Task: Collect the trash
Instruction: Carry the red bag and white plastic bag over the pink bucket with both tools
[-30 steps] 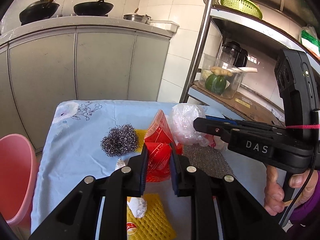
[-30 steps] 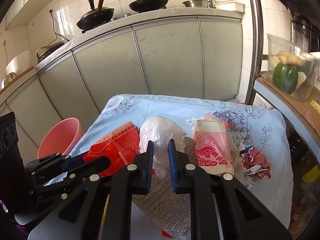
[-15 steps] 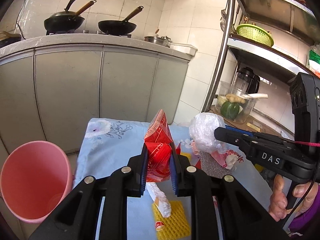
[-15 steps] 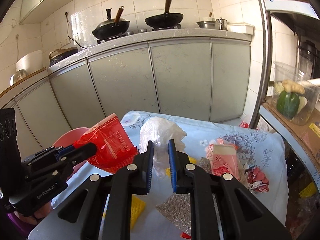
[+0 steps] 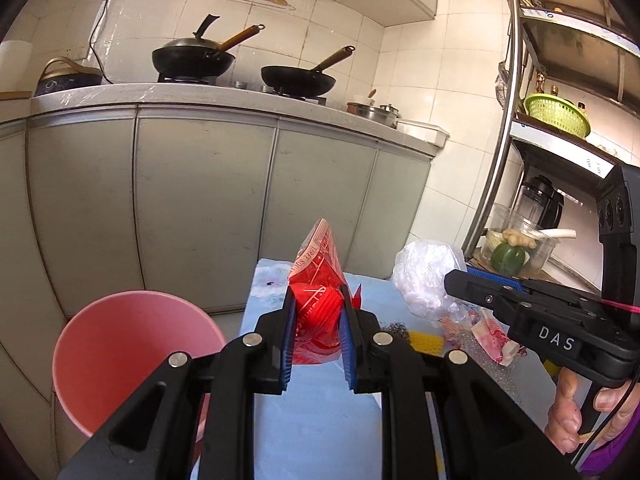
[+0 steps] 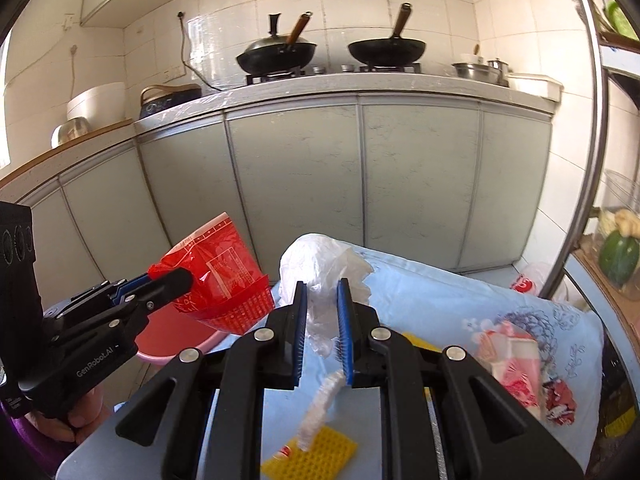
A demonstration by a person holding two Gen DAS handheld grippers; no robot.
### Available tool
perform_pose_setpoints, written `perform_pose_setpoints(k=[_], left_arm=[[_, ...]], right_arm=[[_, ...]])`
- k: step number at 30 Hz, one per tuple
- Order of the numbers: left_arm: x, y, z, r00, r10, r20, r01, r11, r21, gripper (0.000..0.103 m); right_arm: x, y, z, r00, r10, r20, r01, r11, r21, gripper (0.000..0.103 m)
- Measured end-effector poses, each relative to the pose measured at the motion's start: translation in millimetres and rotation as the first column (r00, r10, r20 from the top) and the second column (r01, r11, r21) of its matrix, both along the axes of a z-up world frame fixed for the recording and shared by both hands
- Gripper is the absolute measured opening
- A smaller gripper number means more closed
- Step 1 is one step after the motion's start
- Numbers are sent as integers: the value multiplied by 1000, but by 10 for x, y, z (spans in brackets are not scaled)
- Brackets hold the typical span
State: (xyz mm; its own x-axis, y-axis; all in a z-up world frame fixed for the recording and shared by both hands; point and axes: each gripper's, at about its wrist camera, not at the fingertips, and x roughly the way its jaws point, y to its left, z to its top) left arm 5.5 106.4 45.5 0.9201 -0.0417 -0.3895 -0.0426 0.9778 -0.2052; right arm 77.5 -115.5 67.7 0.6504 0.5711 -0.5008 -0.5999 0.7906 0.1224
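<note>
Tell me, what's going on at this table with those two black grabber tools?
A person is clearing trash with a hand-held gripper in each hand. The left gripper is shut on a red wrapper, the right gripper on a crumpled white plastic bag. Both are lifted off the blue tablecloth; a pink bin waits beside it.

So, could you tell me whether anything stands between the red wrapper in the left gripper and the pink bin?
Nothing visible does. The red wrapper is held above the table's left edge, and the pink bin stands open just beside and below it.
</note>
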Motion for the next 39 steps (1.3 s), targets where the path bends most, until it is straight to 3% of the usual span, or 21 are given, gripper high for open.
perform_pose_setpoints(k=[16,28,39], left_arm=[[-367,865,-107,974,225,-14,-225,974,23,18],[-437,1317,-574,933,330,-143,-328,944,37,18],[-389,1456,-978,897,345,-275,-350,936,33,19]], right_arm=[[51,1011,-89,982,184,-36,-184,983,9,15],[84,1670,-524,949,275,-157,-286,957,-49,15],[50,1979,-921,918,304,-254,-339,935,-103,15]])
